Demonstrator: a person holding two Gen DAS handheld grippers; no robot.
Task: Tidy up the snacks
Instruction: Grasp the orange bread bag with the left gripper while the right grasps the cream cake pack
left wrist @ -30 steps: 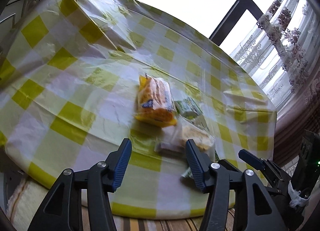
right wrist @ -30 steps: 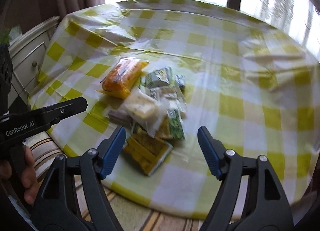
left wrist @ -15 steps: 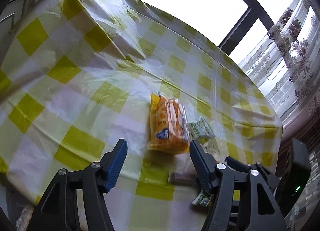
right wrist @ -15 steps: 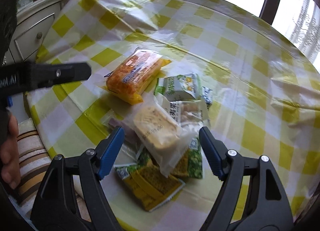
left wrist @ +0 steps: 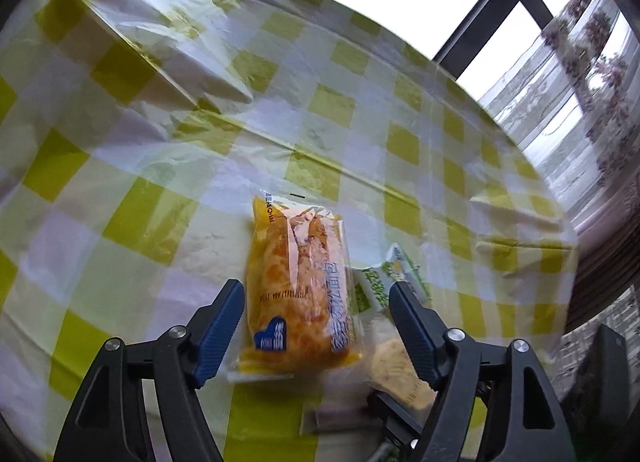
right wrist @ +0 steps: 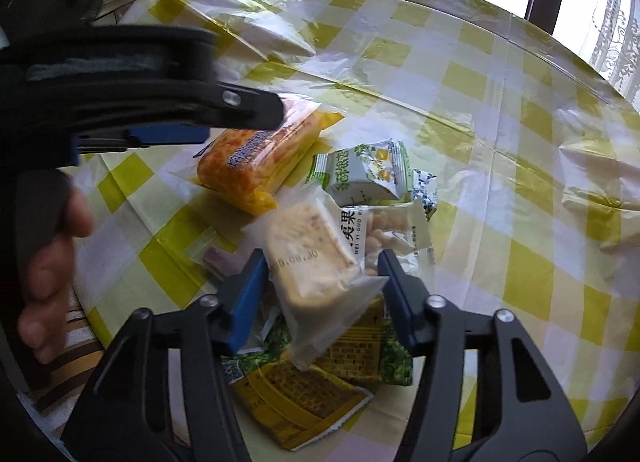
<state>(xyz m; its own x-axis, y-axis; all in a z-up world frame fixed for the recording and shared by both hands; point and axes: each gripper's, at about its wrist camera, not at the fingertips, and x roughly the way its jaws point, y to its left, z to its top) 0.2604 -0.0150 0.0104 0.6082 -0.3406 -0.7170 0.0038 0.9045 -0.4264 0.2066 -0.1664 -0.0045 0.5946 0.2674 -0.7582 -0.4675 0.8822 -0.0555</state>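
The orange snack pack (left wrist: pixel 298 290) lies low in the frame's centre on the yellow-checked tablecloth (left wrist: pixel 132 218), between the left gripper (left wrist: pixel 316 320) jaws, which have just been opening and stand clear of it. Lower centre in the right view, the right gripper (right wrist: pixel 322 294) has just been closing around the pale cake packet (right wrist: pixel 310 262); whether the pads press it, I cannot tell.

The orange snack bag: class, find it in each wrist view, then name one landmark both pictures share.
Left wrist view: the orange snack bag lies low in the middle, lengthwise between the open jaws of the left hand-held gripper.
Right wrist view: it lies left of the middle, its far end hidden under the left hand-held gripper.
Shared landmark: the green-and-white packet just right of the bag.
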